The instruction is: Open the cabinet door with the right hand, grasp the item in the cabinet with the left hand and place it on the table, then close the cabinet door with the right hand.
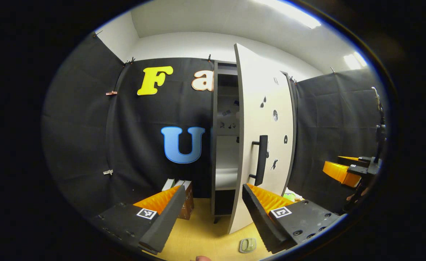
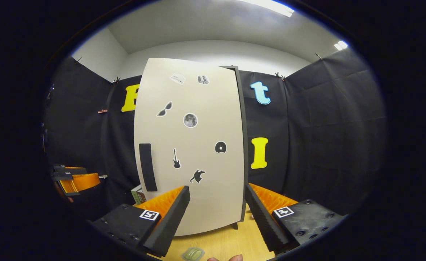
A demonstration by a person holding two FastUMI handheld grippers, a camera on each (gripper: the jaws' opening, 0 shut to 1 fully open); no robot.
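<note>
Left gripper view: the left gripper [image 1: 213, 214] has its jaws spread wide and empty, aimed at the gap where the cabinet door [image 1: 265, 134] hangs ajar. A small green item [image 1: 248, 245] lies on the worktop [image 1: 202, 232] just below the jaws. Right gripper view: the right gripper [image 2: 216, 214] is open too, holding nothing, facing the door's front with the handle [image 2: 147, 166] up and left of the jaws. Pushing off-centre, it could slip along the panel or rock the cabinet [image 1: 222, 145].
</note>
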